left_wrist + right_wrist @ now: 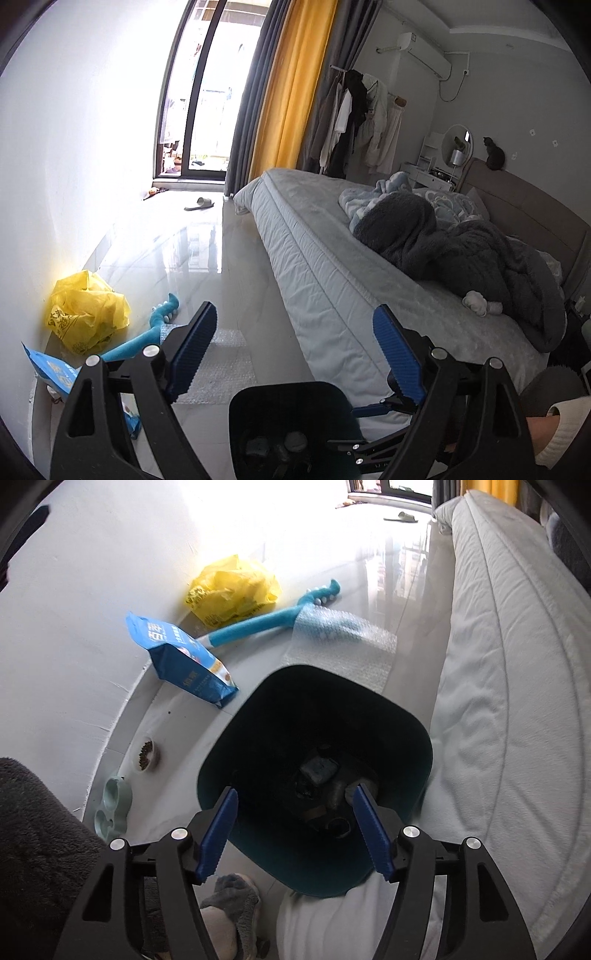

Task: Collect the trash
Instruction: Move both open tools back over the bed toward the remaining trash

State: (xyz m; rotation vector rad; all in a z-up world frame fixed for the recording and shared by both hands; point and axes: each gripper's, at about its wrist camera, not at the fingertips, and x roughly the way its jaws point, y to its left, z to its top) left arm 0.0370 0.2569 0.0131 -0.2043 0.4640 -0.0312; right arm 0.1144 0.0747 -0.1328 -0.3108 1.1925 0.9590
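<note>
Right gripper (291, 830), lower centre of its view, jaws spread wide, holds nothing, hovers over dark teal trash bin (413, 731) standing on the floor against the bed (517, 664). Bin holds dark scraps at bottom, hard to identify. Left gripper (295, 339) also wide open and empty, same bin (288, 398) at bottom centre of its view. Upper left of bin in right view: blue pet-food bag (184, 657) on floor by wall, yellow plastic bag (232, 590) behind it, blue plush toy (258, 622) beside, sheet of bubble wrap (343, 635) overlapping the toy and reaching the bin's far rim. Food bowl (147, 755) at left. Slipper (201, 203) near window, mid-frame left view.
</note>
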